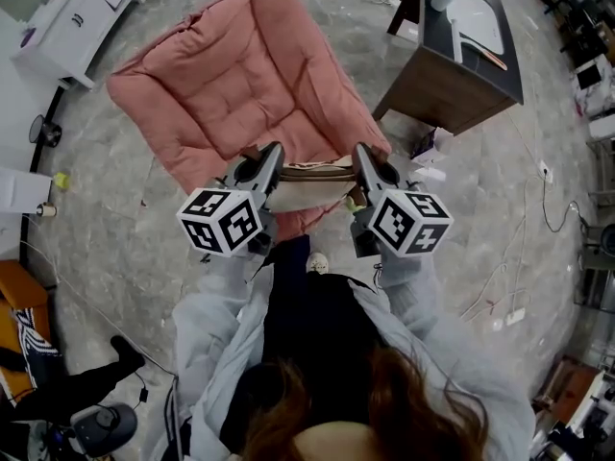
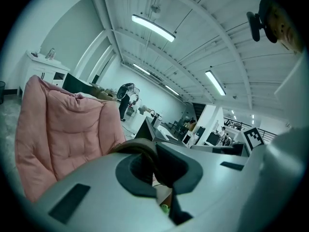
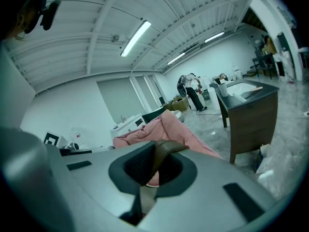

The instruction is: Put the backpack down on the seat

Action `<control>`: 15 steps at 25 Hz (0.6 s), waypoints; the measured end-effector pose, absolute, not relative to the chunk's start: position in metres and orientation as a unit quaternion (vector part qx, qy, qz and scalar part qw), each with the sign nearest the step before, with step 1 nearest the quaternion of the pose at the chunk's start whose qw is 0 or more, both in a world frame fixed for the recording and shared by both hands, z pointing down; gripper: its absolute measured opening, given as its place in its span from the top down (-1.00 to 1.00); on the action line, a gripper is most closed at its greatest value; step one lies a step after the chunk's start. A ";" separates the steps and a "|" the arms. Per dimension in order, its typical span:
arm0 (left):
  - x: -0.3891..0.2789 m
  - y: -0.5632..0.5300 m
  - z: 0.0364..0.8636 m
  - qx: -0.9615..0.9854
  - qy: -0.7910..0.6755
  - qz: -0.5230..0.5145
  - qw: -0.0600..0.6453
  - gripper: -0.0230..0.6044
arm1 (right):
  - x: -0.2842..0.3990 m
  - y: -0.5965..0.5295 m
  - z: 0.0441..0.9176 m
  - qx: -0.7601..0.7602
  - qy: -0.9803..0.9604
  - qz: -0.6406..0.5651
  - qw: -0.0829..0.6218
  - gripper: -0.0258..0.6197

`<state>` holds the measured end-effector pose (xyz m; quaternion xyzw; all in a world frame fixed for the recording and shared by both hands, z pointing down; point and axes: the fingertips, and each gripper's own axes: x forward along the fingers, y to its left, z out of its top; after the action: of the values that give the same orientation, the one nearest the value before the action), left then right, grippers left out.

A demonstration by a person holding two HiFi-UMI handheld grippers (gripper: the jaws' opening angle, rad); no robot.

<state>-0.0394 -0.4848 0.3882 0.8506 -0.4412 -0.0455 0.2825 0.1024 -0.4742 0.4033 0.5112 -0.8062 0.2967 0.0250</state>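
A pale backpack (image 1: 309,193) with brown straps hangs between my two grippers, over the front edge of the pink cushioned seat (image 1: 240,75). My left gripper (image 1: 272,157) is shut on a brown strap (image 2: 138,147) on the bag's left side. My right gripper (image 1: 361,158) is shut on another brown strap (image 3: 165,151) on its right side. Most of the bag is hidden below the grippers. In the left gripper view, the seat (image 2: 63,129) rises at the left behind the left gripper (image 2: 153,166). In the right gripper view, the seat (image 3: 179,130) lies beyond the right gripper (image 3: 153,167).
A dark wooden desk (image 1: 461,65) stands to the right of the seat and a white cabinet (image 1: 72,22) at the far left. Cables (image 1: 538,209) run over the marble floor on the right. A person (image 2: 126,98) stands far off across the room.
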 end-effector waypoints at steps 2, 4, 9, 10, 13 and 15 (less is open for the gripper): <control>-0.049 -0.502 0.392 0.850 -0.439 -0.042 0.289 0.88 | 0.093 -0.489 0.406 0.514 -0.801 0.306 0.028 0.89; -0.056 -0.519 0.395 0.849 -0.437 -0.040 0.294 0.88 | 0.086 -0.504 0.405 0.519 -0.796 0.311 0.032 0.89; -0.069 -0.556 0.402 0.848 -0.432 -0.040 0.305 0.88 | 0.073 -0.532 0.413 0.526 -0.788 0.317 0.050 0.89; -0.072 -0.563 0.403 0.848 -0.431 -0.040 0.306 0.88 | 0.070 -0.537 0.415 0.527 -0.786 0.319 0.052 0.89; -0.079 -0.578 0.412 0.847 -0.428 -0.038 0.312 0.88 | 0.062 -0.549 0.423 0.528 -0.782 0.325 0.058 0.89; -0.087 -0.582 0.426 0.843 -0.428 -0.032 0.325 0.88 | 0.055 -0.552 0.435 0.524 -0.780 0.334 0.068 0.89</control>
<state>-0.0867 -0.5823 0.4255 0.8430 -0.4275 -0.0323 0.3249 0.0546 -0.5522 0.4349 0.5241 -0.7803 0.3343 0.0679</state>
